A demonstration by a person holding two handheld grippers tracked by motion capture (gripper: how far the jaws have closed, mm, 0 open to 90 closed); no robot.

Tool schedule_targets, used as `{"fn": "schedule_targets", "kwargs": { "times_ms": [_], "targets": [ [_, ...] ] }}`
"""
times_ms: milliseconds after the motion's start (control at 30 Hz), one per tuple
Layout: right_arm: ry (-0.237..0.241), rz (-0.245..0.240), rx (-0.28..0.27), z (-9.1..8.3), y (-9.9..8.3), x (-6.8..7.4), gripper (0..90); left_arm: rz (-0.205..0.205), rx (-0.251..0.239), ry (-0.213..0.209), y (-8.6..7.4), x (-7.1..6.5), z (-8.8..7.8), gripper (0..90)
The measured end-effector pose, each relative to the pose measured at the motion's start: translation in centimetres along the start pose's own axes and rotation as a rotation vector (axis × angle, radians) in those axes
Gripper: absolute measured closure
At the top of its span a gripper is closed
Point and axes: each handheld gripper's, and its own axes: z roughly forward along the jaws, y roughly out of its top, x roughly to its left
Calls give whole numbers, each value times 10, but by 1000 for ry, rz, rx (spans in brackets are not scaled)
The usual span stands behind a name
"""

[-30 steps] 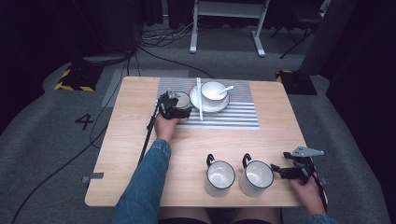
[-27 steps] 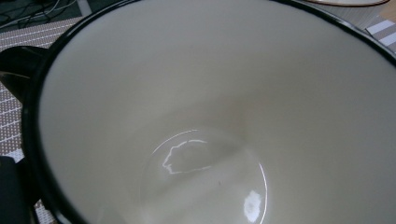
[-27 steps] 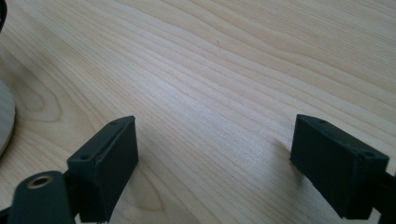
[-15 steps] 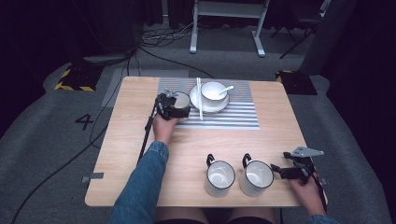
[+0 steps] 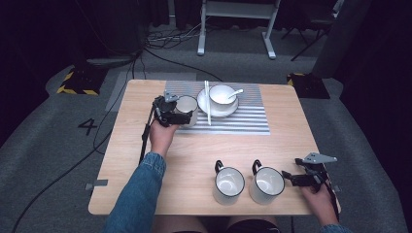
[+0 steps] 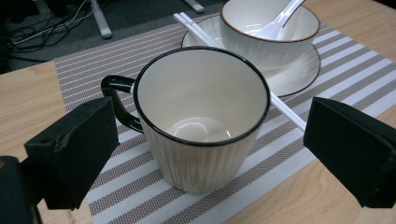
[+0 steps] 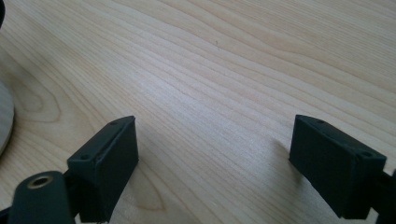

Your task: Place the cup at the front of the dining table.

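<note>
On the striped placemat (image 5: 228,119), seen from the high view, the left tool (image 5: 180,115) flanks a mug (image 5: 186,109) beside the bowl (image 5: 223,94). In the left gripper view, its jaws stand released, clear of the mug (image 6: 201,116). In the right gripper view, the right tool (image 7: 212,170) gapes over bare surface (image 7: 224,70).

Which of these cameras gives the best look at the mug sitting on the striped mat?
The left gripper view: the mug stands upright and empty between that gripper's open jaws, its handle and ribbed wall clear. In the high view the mug is small, partly behind the left gripper. The right gripper view faces bare table.
</note>
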Motion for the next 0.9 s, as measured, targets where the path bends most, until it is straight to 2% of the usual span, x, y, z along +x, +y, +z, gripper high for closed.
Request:
{"fn": "schedule_targets", "kwargs": {
  "times_ms": [67, 133, 167, 200, 233, 333, 367, 500, 567, 633, 700, 767, 800, 867, 900],
  "targets": [
    [0, -4, 0, 0, 0, 0, 155, -12, -18, -11, -2, 0, -7, 35],
    [0, -3, 0, 0, 0, 0, 154, -22, -11, -23, -3, 0, -11, 34],
    [-1, -4, 0, 0, 0, 0, 153, -35, -32, -38, -4, 0, -19, 35],
    [-2, -5, 0, 0, 0, 0, 153, -35, -32, -38, -4, 0, -19, 34],
    [-2, -5, 0, 0, 0, 0, 153, -31, -43, -51, -5, -1, -29, 34],
    [-3, -8, -3, 0, 0, 0, 153, -33, -59, -76, -8, -4, -43, 34],
    [-3, -8, -3, 0, 0, 0, 153, -33, -59, -76, -8, -4, -43, 34],
    [-3, -8, -2, 0, 0, 0, 153, -19, -64, -95, -12, -8, -63, 32],
    [-4, -9, -3, 0, 0, 0, 153, -11, -78, -103, -15, -12, -79, 22],
    [-4, -10, -3, 0, 0, 1, 153, -11, -75, -117, -16, -14, -84, 20],
    [-9, -19, -8, 0, 0, 1, 153, 32, -56, -138, -21, -17, -100, 15],
    [-11, -20, -7, 0, 0, 2, 153, 27, -55, -145, -23, -18, -105, 15],
    [-12, -19, -8, 0, 0, 2, 153, 45, -60, -145, -25, -18, -110, 15],
    [-10, -20, -7, 0, 0, 2, 153, 57, -37, -152, -31, -19, -124, 11],
    [-10, -20, -7, 0, 0, 2, 153, 57, -37, -152, -31, -19, -124, 11]
  ]
}}
